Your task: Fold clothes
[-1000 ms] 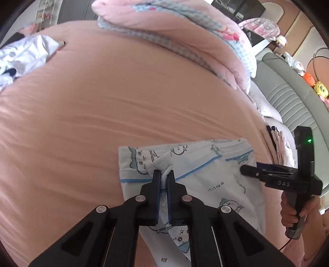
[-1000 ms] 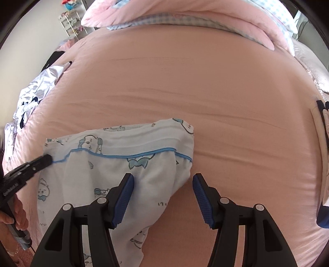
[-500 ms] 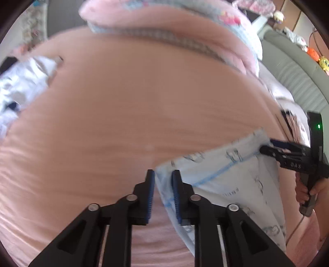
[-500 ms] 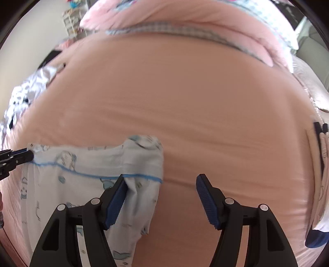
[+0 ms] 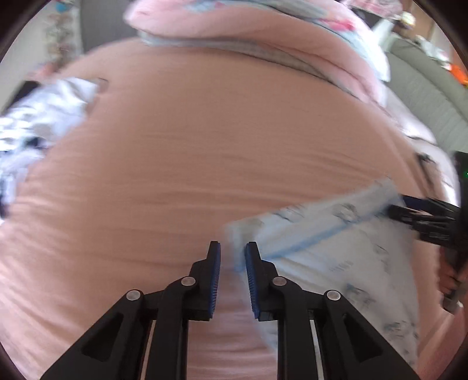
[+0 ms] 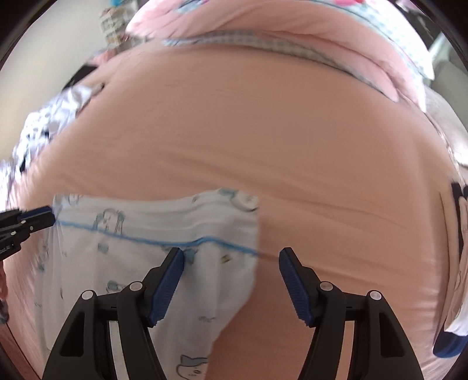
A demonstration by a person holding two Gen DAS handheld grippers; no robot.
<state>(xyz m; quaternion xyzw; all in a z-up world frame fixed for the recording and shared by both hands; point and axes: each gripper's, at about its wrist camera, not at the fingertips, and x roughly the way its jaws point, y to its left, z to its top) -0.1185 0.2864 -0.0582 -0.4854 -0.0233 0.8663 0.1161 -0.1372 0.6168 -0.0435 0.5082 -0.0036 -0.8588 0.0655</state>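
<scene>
Left wrist view: the left gripper has its pads a narrow gap apart, with the corner of the white printed garment between them; whether they pinch the cloth I cannot tell through the blur. In the right wrist view the right gripper stands spread wide over the garment's blue-trimmed edge, grasping nothing. The garment lies on the pink bedsheet, with folded pink bedding beyond.

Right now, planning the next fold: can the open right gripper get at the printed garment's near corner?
Probably yes: the right gripper is open, the white printed garment lying between its fingers, nothing covering it.
</scene>
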